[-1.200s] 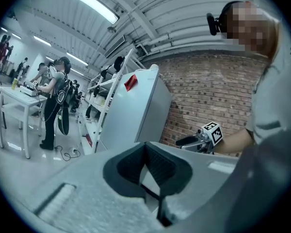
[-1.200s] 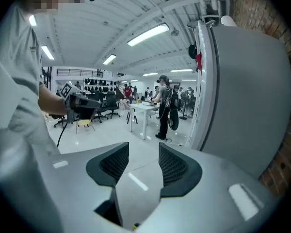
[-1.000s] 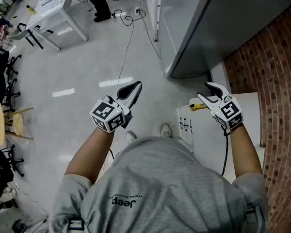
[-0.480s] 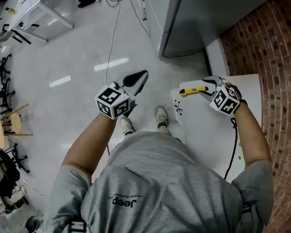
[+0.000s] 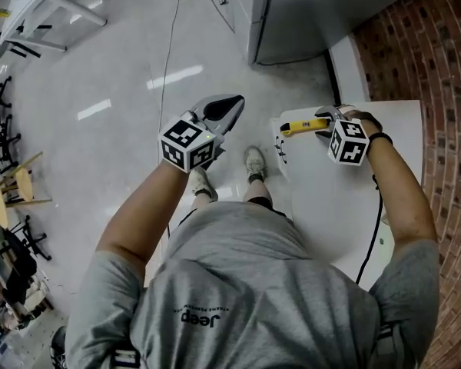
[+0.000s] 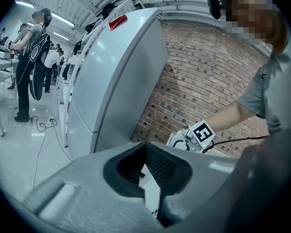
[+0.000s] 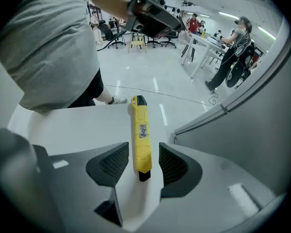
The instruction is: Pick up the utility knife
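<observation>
The yellow utility knife [image 7: 140, 130] lies flat on the white table [image 7: 72, 125], pointing away from me toward the table's edge. My right gripper [image 7: 143, 161] is open, and the knife's black rear end sits between its two pads with a small gap on each side. The head view shows the knife [image 5: 298, 126] at the table's [image 5: 330, 198] far left corner, with the right gripper [image 5: 326, 121] at its right end. My left gripper [image 5: 229, 108] hangs shut over the floor, left of the table, holding nothing; its pads [image 6: 160, 166] meet.
A tall grey cabinet [image 5: 330, 6] stands just beyond the table, and a brick wall [image 5: 438, 60] runs along the right. A cable [image 5: 165, 60] trails across the shiny floor. My shoes [image 5: 254, 162] are beside the table's left edge. People stand at desks [image 7: 233, 47] far off.
My right gripper has moved left along the table to the knife and now straddles its rear end. The left gripper stayed raised and shut.
</observation>
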The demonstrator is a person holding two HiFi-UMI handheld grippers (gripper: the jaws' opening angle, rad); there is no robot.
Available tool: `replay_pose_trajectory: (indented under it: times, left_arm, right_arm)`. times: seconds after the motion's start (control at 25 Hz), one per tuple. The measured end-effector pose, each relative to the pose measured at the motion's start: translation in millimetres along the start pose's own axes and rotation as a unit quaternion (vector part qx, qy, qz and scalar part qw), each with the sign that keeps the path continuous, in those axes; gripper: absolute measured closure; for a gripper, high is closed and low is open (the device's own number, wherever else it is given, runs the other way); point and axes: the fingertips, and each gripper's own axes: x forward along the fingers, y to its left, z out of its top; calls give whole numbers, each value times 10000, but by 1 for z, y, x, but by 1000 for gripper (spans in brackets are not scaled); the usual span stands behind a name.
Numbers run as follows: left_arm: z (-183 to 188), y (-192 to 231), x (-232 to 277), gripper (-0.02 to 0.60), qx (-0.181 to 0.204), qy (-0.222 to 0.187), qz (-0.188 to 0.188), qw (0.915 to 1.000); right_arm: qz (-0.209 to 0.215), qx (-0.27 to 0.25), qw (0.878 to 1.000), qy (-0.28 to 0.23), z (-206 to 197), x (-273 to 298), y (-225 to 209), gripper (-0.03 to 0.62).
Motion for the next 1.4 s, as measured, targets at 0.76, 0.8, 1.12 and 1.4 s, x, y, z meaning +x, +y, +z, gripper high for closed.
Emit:
replay_pose_trajectory:
  times: [0.76,0.8,1.12,1.4]
  left_arm:
    - [-4,8,-12,583,-26,-93,95,9999]
    - [2,13,-20,583,-5,-145,159,9998]
    - [44,42,-99,583,107,-597,590,9964]
    - [85,63,-179,583,279,-1045,1055,9885]
  right_arm:
    - [480,54,9985,241,5,19,11,473]
    - [407,162,9989,141,13,15,5,473]
    - [-137,815,9925,-897,116,-40,-34,473]
    - [-319,1281,9707,-2008,221,-87,-71,473]
